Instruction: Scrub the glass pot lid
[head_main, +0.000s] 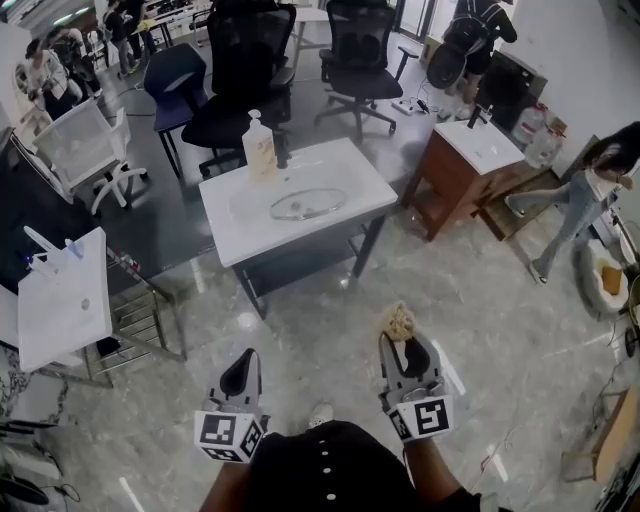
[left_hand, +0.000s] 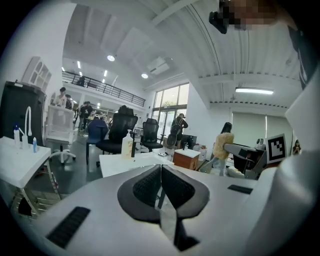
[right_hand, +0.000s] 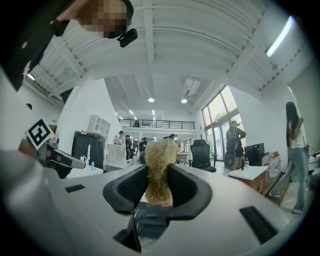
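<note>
Lid: glass pot lid (head_main: 307, 204) lies flat in basin of white sink unit (head_main: 225, 215), well ahead of both grippers; nothing touches it
Left gripper (head_main: 240, 374): jaws pressed together w/ nothing btwn them, prob kept free to steady lid once at sink
Right gripper (head_main: 403, 346): clamped on straw-coloured fibre scrubber (right_hand: 159, 167); wad is pinched low btwn pads and frayed top sticks out past tips, so working end is exposed for rubbing glass
Soap: pump bottle (head_main: 259, 146) stands upright on back left of sink top, just beside basin, handy for washing
Stance: both grippers held low near person's body, side by side, pointing twd sink unit; bare floor lies btwn them and it
Stage: judged as approach, scrubbing not yet begun
Next: prob scrubber goes down onto lid, w/ left jaws bracing rim or knob so lid can't slide
Risk: smooth glass in smooth basin may skid under pressure; loose fibres may work out of grip
</note>
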